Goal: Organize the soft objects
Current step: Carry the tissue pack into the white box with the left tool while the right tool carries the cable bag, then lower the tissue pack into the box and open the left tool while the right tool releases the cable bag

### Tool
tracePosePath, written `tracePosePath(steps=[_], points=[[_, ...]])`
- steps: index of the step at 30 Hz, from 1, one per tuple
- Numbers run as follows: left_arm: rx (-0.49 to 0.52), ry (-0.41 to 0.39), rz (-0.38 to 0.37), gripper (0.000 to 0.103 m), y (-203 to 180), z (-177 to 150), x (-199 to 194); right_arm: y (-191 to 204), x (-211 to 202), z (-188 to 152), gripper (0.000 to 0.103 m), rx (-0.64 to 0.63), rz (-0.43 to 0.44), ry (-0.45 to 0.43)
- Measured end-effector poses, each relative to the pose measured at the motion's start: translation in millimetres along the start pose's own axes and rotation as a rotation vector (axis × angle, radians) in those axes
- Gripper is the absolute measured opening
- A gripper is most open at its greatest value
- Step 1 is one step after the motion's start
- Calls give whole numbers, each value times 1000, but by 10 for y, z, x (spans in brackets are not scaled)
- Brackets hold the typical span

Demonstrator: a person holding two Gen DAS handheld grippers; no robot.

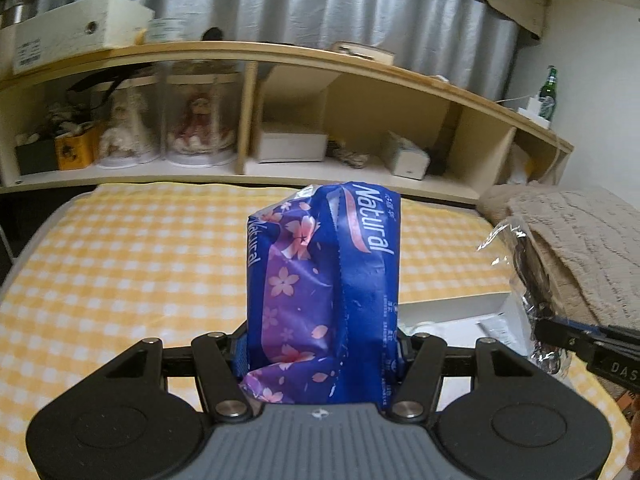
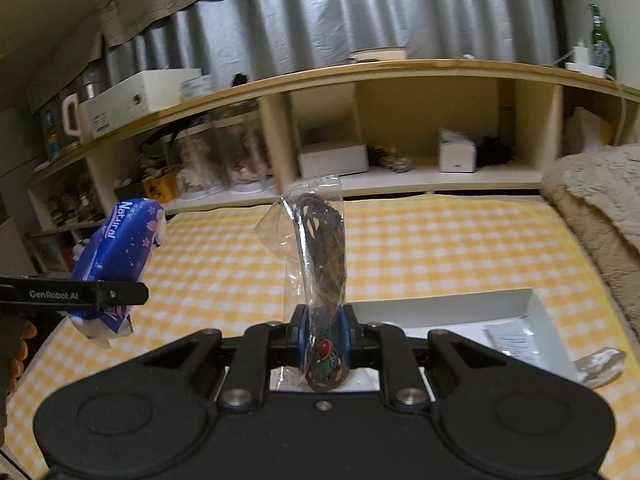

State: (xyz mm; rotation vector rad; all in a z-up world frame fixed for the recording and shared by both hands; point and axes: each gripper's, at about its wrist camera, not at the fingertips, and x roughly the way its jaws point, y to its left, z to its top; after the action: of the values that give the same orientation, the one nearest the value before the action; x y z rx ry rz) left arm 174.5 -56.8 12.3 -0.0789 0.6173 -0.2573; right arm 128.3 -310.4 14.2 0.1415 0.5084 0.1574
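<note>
Two grippers: left gripper (image 1: pixel 322 344), right gripper (image 2: pixel 322 332). One blue tissue pack (image 1: pixel 320 280) with pink flowers. One clear plastic bag (image 2: pixel 316 248) with one brown cord necklace inside. One white open box (image 2: pixel 460 316) on one yellow checked bed cover (image 1: pixel 120 260). One beige blanket (image 1: pixel 580 240). One wooden shelf (image 1: pixel 280 54). Two dolls (image 1: pixel 124 124) in clear cases. One green bottle (image 1: pixel 547 94).

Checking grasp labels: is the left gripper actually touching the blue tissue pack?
Touching. In the left wrist view the left gripper has its pads pressed against both sides of the blue tissue pack, which stands up clear of the checked bedsheet.
</note>
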Motion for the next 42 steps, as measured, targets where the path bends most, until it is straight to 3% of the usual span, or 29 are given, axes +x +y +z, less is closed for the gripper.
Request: tracePosePath(steps=[7, 13, 18, 25, 28, 30, 32, 34, 42], points=[[13, 4, -76, 62, -507, 46, 194, -506, -84, -37, 17, 73, -79, -15], [-3, 58, -183, 62, -916, -32, 494, -879, 1, -158, 18, 132, -179, 23], [-72, 142, -259, 62, -1114, -174, 846, -1041, 153, -192, 17, 149, -181, 73], [-230, 238, -295, 62, -1144, -366, 1337, -1050, 491, -198, 17, 49, -179, 176], [-248, 246, -307, 71, -1189, -350, 1489, -1095, 623, -215, 17, 37, -183, 215], [-242, 247, -309, 91, -1248, -323, 1574, -1128, 686, -240, 18, 39, -185, 239], [-244, 248, -307, 93, -1289, -319, 1663, -1172, 744, -281, 24, 47, -191, 251], [-251, 264, -297, 93, -1301, -319, 1748, -1218, 782, -316, 52, 60, -209, 254], [-218, 298, -277, 93, -1256, -401, 1843, -1336, 766, -365, 55, 102, -245, 276]])
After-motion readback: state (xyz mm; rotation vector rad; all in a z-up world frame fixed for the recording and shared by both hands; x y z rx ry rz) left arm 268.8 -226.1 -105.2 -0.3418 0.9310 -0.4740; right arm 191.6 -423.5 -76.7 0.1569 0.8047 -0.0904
